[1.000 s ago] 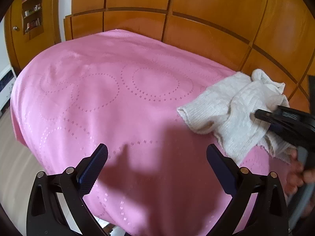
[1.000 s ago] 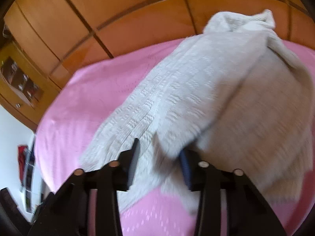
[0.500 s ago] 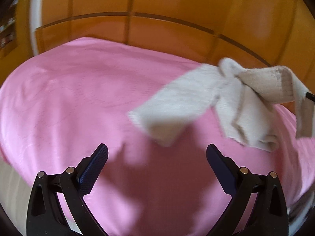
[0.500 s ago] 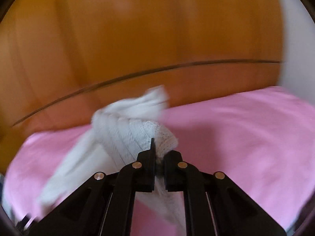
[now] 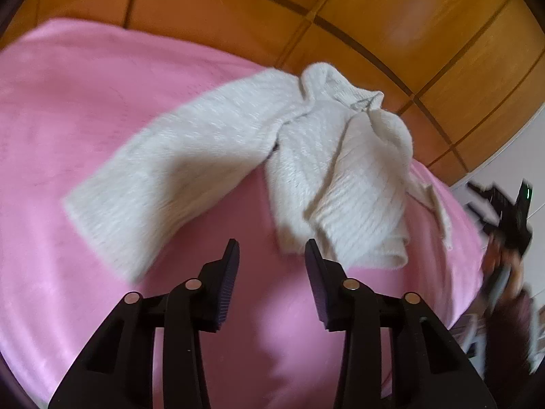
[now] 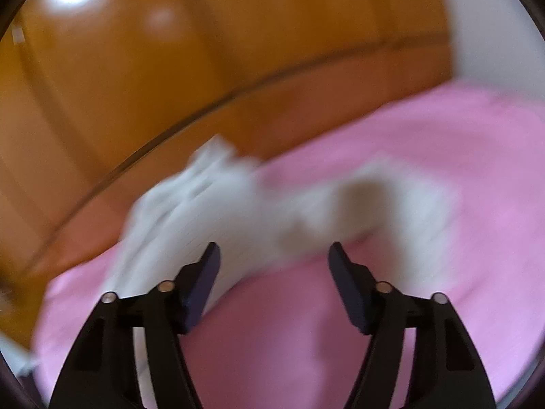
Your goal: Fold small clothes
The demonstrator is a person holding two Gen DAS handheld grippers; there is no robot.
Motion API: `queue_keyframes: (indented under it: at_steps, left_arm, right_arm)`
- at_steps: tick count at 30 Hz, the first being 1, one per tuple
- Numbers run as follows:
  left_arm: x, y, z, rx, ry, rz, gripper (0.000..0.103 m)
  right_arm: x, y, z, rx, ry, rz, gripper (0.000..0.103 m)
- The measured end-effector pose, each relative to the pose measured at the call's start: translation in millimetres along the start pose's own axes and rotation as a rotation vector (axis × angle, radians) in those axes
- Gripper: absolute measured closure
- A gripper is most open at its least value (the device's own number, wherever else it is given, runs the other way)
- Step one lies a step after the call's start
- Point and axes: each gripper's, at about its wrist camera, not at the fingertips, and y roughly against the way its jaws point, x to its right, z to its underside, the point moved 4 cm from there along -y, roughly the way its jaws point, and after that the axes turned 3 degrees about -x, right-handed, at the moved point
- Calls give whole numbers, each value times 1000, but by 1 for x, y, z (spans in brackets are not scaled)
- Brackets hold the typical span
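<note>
The white knit sweater [image 5: 327, 170] on the pink bedspread [image 5: 85, 109] is viewed from close above by the left wrist camera, faced toward the wooden headboard [image 5: 425, 34]. The same sweater [image 6: 211, 204], bedspread [image 6: 460, 156] and headboard [image 6: 170, 68] are seen, blurred, from lower on the right.

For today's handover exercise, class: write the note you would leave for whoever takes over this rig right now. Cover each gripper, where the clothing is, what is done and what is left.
Left gripper: open, empty, just short of the near hem of the white knit sweater.
Right gripper: open, empty, off the sweater; its view is blurred by motion.
Sweater: lies crumpled on the pink bedspread near the wooden headboard, one sleeve stretched out toward the left of the left wrist view, body bunched.
Done: sweater is on the bed, nothing folded.
Left: spread it flat, fold the sleeves in, then fold the body.
</note>
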Motion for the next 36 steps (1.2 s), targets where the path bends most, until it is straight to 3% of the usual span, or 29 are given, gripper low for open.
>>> queue_keyframes:
  at_steps: [2, 5, 7, 12, 15, 17, 19, 20, 22, 31, 36]
  left_arm:
    - [0, -13, -10, -23, 28, 32, 64]
    - [4, -28, -22, -46, 47, 75, 64]
    - [4, -34, -26, -54, 56, 85, 64]
    - [-6, -58, -42, -74, 139, 122, 64]
    - [-4, -65, -50, -65, 163, 153, 64]
    - [2, -71, -56, -70, 168, 172, 64]
    - [5, -76, -60, -75, 159, 158, 97]
    - [5, -76, -63, -79, 157, 140, 97]
    - [5, -65, -65, -53, 145, 136, 98]
    - [8, 48, -70, 96, 65, 152, 100]
    - [6, 108, -40, 133, 67, 152, 100]
  right_arm:
    - [-35, -13, 45, -138, -8, -203, 55]
    - [-81, -35, 100, -313, -37, -396, 59]
    - [-105, -52, 120, -383, -52, -449, 59]
    - [-132, -90, 139, -458, -95, -454, 62]
    - [-139, -98, 132, -440, -111, -451, 65]
    - [-145, -107, 125, -433, -91, -427, 80]
    - [-154, -118, 118, -435, -63, -403, 94]
    - [-157, -116, 114, -428, -39, -387, 96]
    - [-156, -97, 105, -376, -5, -378, 96]
    - [-108, 69, 23, -42, 151, -286, 97]
    - [-60, 134, 25, 35, 129, -235, 97]
